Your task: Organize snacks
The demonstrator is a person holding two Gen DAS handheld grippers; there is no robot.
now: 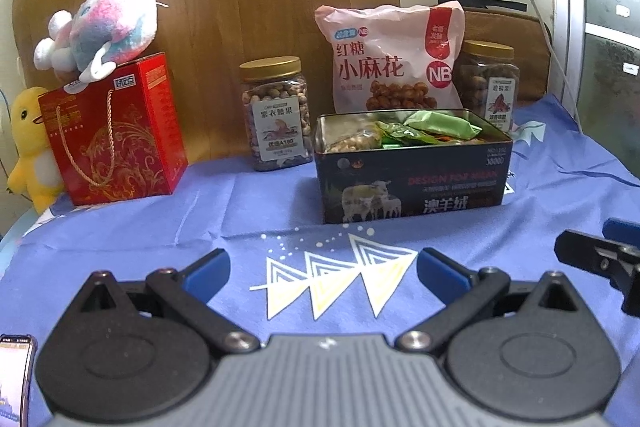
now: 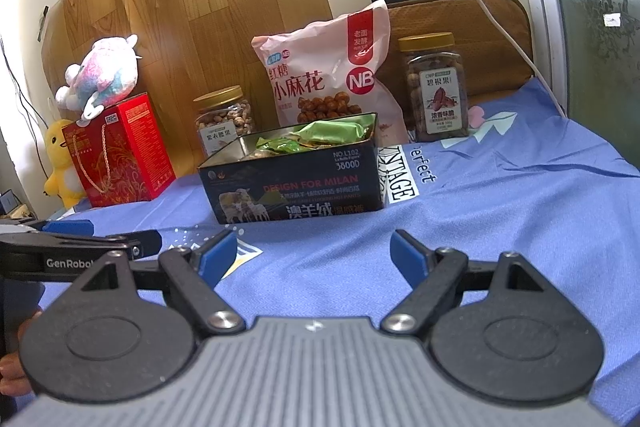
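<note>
A dark open tin box [image 1: 412,183] [image 2: 296,187] stands mid-table on the blue cloth, filled with green snack packets [image 1: 436,127] [image 2: 324,135] and nuts. Behind it leans a pink snack bag [image 1: 392,59] [image 2: 332,71]. One nut jar [image 1: 276,115] [image 2: 224,119] stands to its left, another [image 1: 490,83] [image 2: 436,87] to its right. My left gripper [image 1: 322,269] is open, low over the cloth, short of the tin, nothing between its fingers. My right gripper [image 2: 314,253] is likewise open and empty, to the tin's near right.
A red gift box [image 1: 116,135] [image 2: 120,155] stands far left with a pink plush [image 1: 104,23] [image 2: 104,75] on top and a yellow duck plush [image 1: 32,147] [image 2: 60,163] beside it. A phone [image 1: 14,379] lies at the near left. A wood panel and power strip back the table.
</note>
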